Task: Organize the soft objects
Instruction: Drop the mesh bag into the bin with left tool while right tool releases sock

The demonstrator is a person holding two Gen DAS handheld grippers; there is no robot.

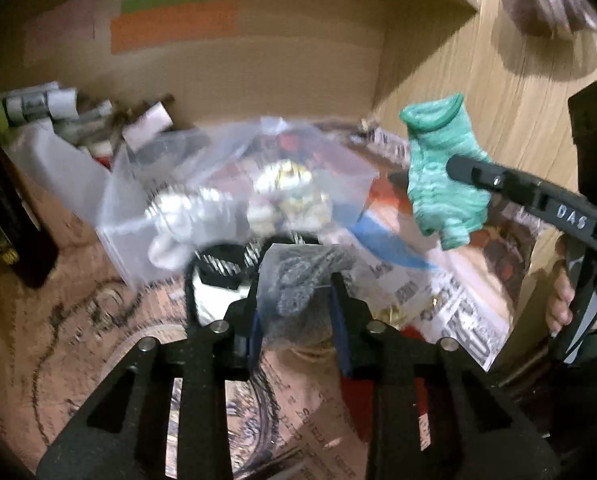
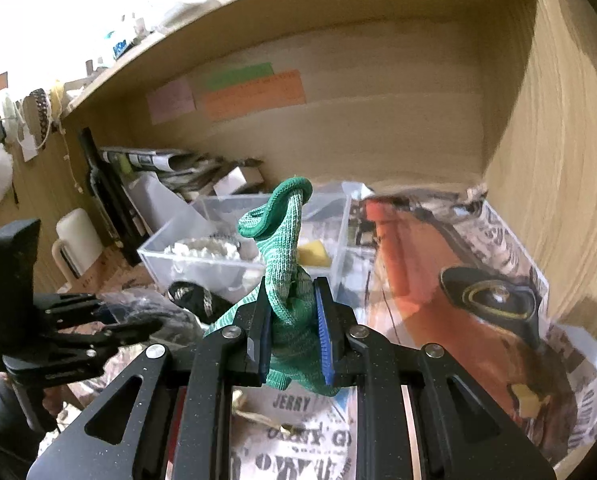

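right gripper point(image 2: 292, 330) clamped on green glove point(image 2: 288, 272), held up over newspaper point(image 2: 498, 264). left gripper point(image 1: 296, 300) clamped on bag point(image 1: 298, 280) of grey fabric, near clear box point(image 2: 202, 258) at far left.

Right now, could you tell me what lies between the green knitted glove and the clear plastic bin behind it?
Nothing: in the right wrist view the green knitted glove, clamped in the right gripper, rises directly before the clear plastic bin.
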